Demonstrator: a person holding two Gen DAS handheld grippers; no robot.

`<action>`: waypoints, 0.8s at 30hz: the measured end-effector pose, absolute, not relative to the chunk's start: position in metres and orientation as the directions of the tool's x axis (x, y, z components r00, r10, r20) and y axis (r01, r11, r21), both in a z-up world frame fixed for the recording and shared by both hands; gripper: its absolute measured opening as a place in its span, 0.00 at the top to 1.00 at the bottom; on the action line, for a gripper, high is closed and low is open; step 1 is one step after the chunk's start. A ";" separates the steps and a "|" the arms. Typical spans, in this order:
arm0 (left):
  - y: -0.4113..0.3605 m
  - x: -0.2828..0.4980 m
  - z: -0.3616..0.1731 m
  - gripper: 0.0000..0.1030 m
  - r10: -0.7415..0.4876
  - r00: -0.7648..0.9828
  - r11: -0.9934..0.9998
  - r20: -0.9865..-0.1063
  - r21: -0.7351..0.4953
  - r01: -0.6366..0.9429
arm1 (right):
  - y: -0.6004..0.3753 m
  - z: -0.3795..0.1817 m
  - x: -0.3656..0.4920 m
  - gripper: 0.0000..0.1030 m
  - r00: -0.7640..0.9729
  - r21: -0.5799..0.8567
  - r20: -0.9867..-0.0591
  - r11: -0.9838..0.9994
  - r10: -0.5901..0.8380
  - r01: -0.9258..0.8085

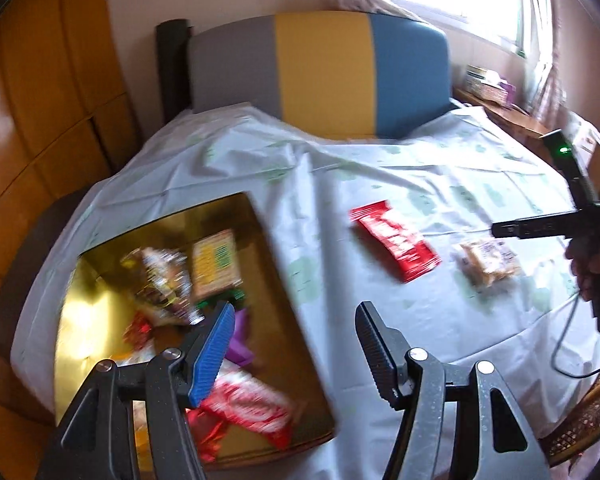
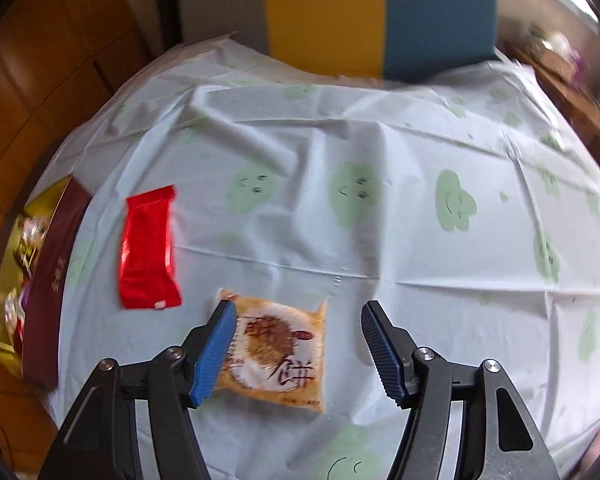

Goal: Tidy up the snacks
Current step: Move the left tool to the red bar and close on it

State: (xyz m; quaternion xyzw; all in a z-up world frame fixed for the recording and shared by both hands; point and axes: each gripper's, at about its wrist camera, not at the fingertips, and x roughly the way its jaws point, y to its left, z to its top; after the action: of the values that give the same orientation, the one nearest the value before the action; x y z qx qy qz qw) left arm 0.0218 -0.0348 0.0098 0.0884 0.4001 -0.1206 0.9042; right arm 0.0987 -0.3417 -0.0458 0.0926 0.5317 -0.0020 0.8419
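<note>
A gold-lined box (image 1: 284, 320) on the left of the table holds several wrapped snacks. My left gripper (image 1: 294, 326) hangs open above the box's right wall, nothing between its fingers. A red snack packet (image 1: 394, 246) and a clear-wrapped cake (image 1: 488, 266) lie on the cloth to the right. In the right wrist view, my right gripper (image 2: 298, 326) is open over an orange cake packet (image 2: 278, 350), which lies flat beneath and between the fingers, nearer the left pad (image 2: 216, 350). The red packet (image 2: 148, 248) lies to its left, beside the box (image 2: 48, 280).
A white tablecloth with green smiley prints (image 2: 380, 240) covers the table. A grey, yellow and blue chair back (image 1: 320, 72) stands at the far edge. Wooden cabinets (image 1: 40, 100) rise on the left. A hand holds the other gripper (image 1: 552, 226) at the right edge.
</note>
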 end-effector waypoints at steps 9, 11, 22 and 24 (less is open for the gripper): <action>-0.098 0.082 0.001 0.38 -0.270 0.528 0.931 -0.805 -0.080 0.355 | -0.367 -0.037 0.099 0.36 0.469 0.248 -0.876 0.942 0.118 0.227; -0.113 0.097 -0.010 0.38 -0.280 0.486 0.931 -0.828 -0.109 0.350 | -0.368 -0.035 0.098 0.35 0.476 0.264 -0.870 0.938 0.130 0.225; -0.162 0.161 -0.070 0.19 -0.220 0.389 0.959 -0.895 -0.126 0.253 | -0.373 -0.025 0.098 0.33 0.517 0.301 -0.843 0.927 0.149 0.223; -0.164 0.168 -0.076 0.19 -0.211 0.379 0.963 -0.901 -0.125 0.239 | -0.373 -0.024 0.099 0.33 0.523 0.307 -0.838 0.926 0.153 0.221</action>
State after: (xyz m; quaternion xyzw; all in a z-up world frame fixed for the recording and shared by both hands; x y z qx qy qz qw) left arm 0.1676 -0.1635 -0.0764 0.0128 0.5404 -0.1356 0.8303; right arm 0.0986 -0.3730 -0.0245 0.1919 0.4880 -0.0200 0.8513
